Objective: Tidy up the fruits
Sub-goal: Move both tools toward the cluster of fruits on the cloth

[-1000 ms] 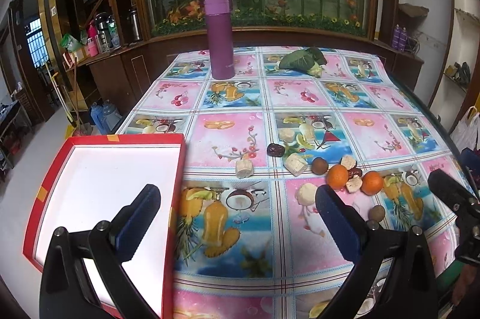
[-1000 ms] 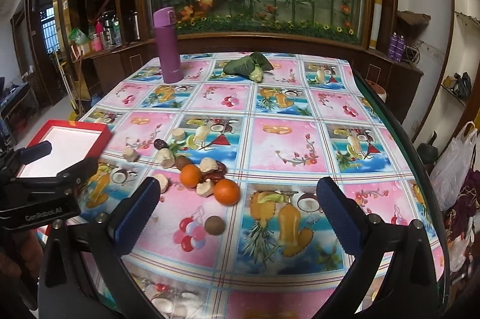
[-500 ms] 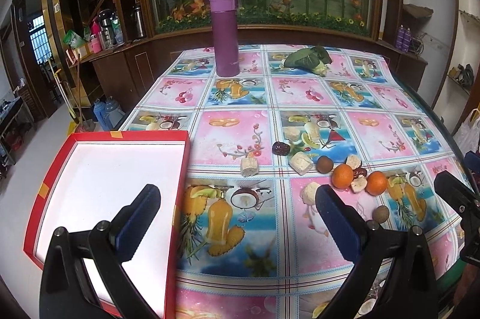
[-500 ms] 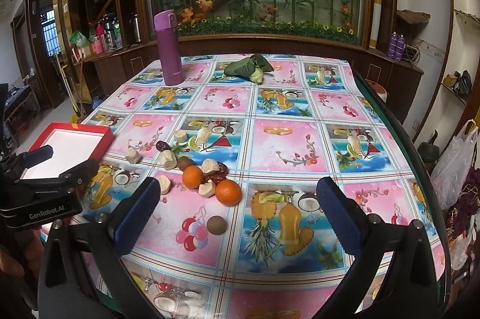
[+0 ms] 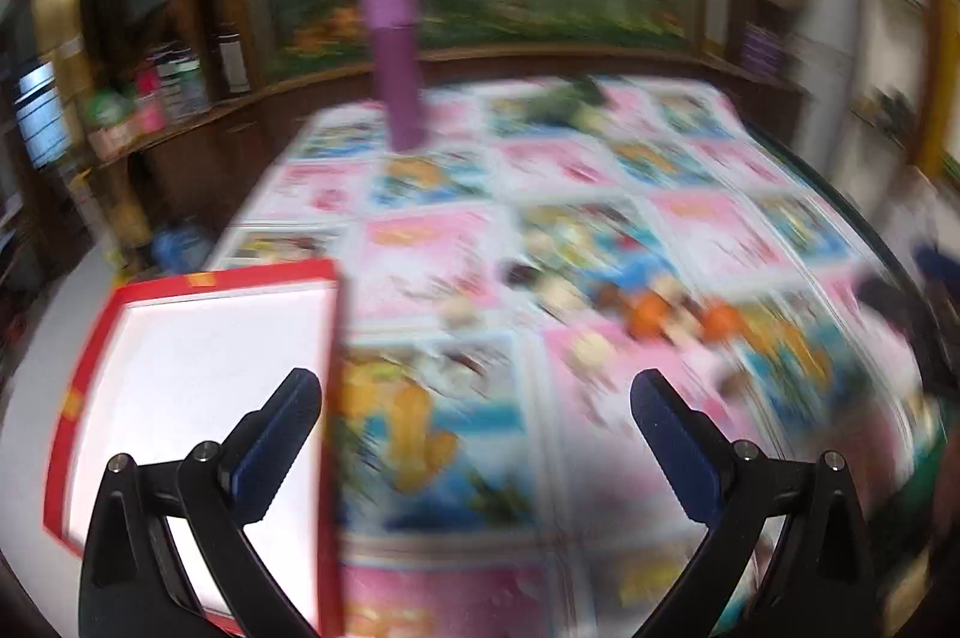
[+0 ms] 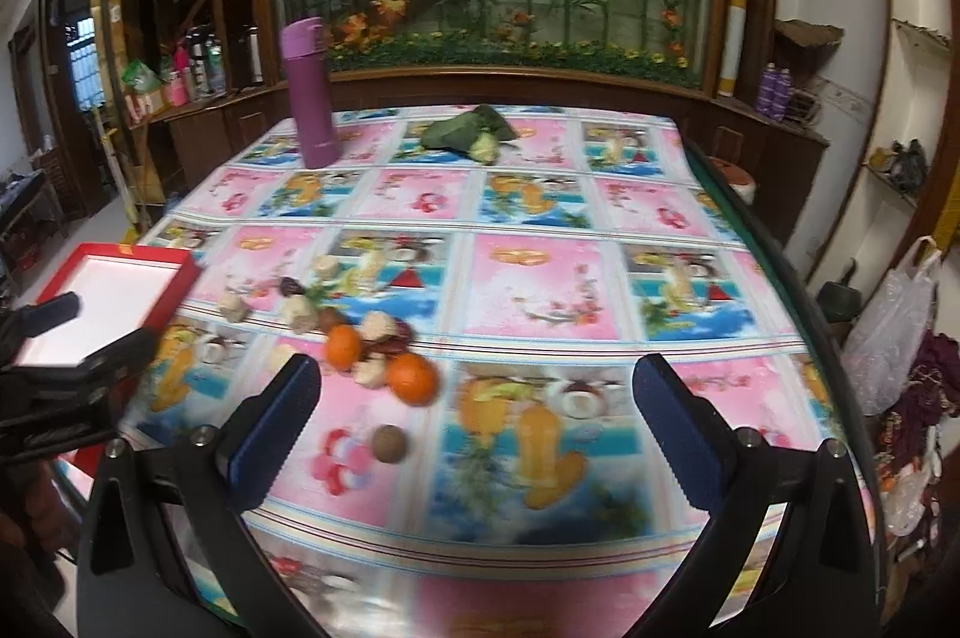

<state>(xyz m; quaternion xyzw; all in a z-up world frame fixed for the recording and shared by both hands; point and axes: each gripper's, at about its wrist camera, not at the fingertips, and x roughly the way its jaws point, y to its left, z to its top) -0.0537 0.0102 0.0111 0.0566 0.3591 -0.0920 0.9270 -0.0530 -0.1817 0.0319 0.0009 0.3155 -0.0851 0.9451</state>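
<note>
A pile of fruit lies mid-table on the patterned cloth: two oranges, pale chunks, dark dates and a brown round fruit. In the blurred left wrist view the oranges show as smears. A red tray with a white inside sits at the table's left edge. My left gripper is open and holds nothing, its left finger over the tray's right rim. My right gripper is open above the near cloth, the fruit just ahead of its left finger.
A tall purple flask stands at the far left of the table. A green leafy bundle lies at the far middle. A white plastic bag hangs off the right side. A wooden cabinet and flower panel back the table.
The left wrist view has turned blurred from fast motion, and the tray sits slightly higher in it. The right gripper has moved closer to the fruit pile. Both grippers stay open.
</note>
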